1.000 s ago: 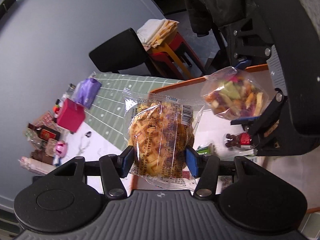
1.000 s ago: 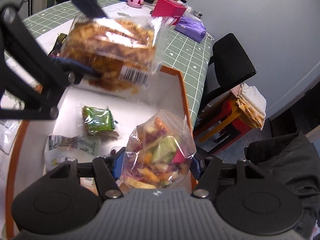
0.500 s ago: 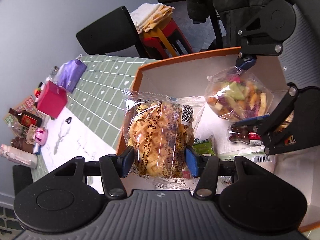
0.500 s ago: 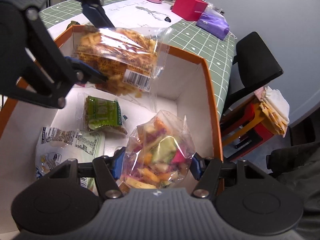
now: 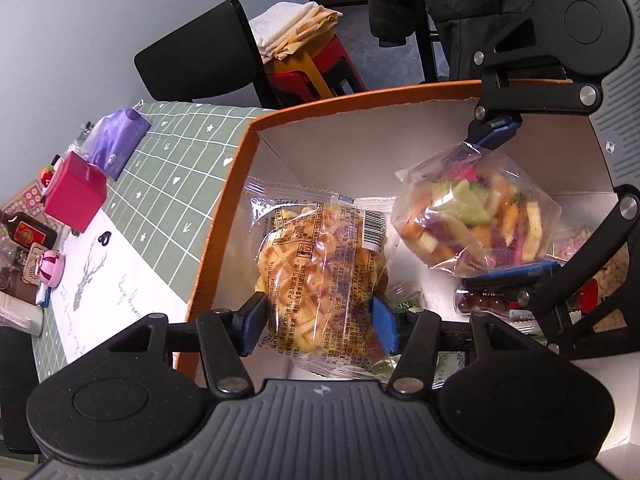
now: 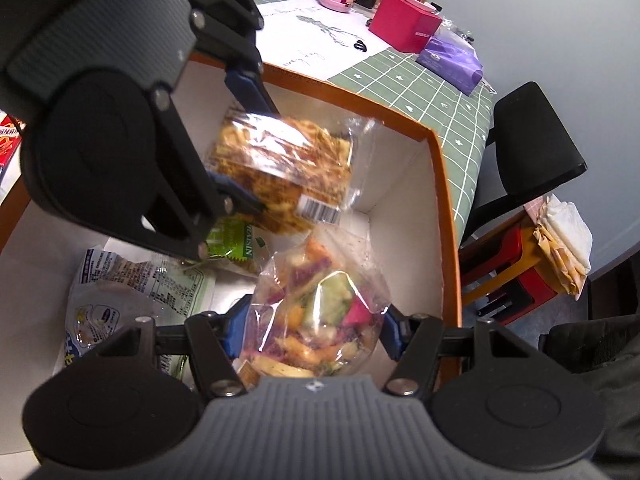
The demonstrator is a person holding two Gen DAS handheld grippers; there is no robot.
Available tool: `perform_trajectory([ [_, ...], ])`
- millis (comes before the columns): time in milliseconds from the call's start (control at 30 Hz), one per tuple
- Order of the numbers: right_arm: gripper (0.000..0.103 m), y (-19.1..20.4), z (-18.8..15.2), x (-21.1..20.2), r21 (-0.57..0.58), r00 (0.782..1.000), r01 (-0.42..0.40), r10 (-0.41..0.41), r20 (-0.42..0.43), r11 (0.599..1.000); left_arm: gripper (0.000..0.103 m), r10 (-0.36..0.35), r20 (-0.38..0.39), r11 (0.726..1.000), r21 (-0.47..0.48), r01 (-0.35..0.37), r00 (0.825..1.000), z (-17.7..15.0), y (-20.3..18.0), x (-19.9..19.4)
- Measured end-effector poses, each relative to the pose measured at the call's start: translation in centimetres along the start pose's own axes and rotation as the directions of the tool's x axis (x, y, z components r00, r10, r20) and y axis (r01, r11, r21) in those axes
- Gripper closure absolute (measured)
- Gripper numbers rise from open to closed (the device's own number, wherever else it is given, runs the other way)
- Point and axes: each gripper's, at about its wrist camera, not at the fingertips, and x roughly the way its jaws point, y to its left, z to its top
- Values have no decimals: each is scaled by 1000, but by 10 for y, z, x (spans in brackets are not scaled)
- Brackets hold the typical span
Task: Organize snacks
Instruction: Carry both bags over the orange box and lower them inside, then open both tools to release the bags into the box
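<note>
An orange-rimmed white box [image 5: 360,96] [image 6: 440,184] lies open below both grippers. My left gripper [image 5: 318,320] [image 6: 268,162] has a clear-wrapped waffle pack [image 5: 320,264] [image 6: 280,160] between its blue pads inside the box's far corner. Its jaws are opening, though the pads still touch the wrapper. My right gripper [image 6: 314,332] [image 5: 472,210] is shut on a clear bag of mixed vegetable chips [image 6: 320,316] [image 5: 476,216], held low over the box floor beside the waffle pack.
On the box floor lie a green packet [image 6: 236,236], a white-and-blue packet [image 6: 120,292] and a pack of brown sweets [image 5: 480,304]. A pink box [image 5: 74,196] and a purple pouch [image 5: 116,144] sit on the green mat. A black chair [image 5: 200,52] and a red stool [image 5: 308,68] stand past the table.
Both grippers have sunk with their bags from above the rim down into the box. The left gripper's pads have spread slightly around the waffle pack.
</note>
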Motion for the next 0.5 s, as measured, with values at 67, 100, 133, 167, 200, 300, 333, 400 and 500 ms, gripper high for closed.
perform_trajectory([
  [67,41,0,1,1,0,1000,0,0,1,1000,30,8,4,1000,5,-8,1000,0,0,1],
  [100,41,0,1,1,0,1000,0,0,1,1000,29,5,5,1000,5,-5,1000,0,0,0],
  [133,41,-1,1,1,-1,1000,-1,1,2,1000,28,1,6,1000,4,-1,1000,1,0,-1],
  [167,40,0,1,2,-1,1000,-1,1,2,1000,28,-3,7,1000,5,3,1000,0,0,-1],
  [200,39,0,1,2,0,1000,-3,3,1,1000,27,-7,6,1000,10,7,1000,0,-1,-2],
  [300,29,0,3,1,7,1000,-3,3,7,1000,24,-4,6,1000,29,4,1000,-1,-3,-3],
  [333,29,0,4,1,11,1000,-6,5,12,1000,19,-3,10,1000,28,3,1000,-1,-3,-4],
  [400,28,0,5,0,16,1000,-9,9,15,1000,15,4,14,1000,15,-4,1000,-1,-3,-6],
  [500,27,2,6,-3,13,1000,-5,5,16,1000,14,-6,18,1000,1,6,1000,-2,-1,-11],
])
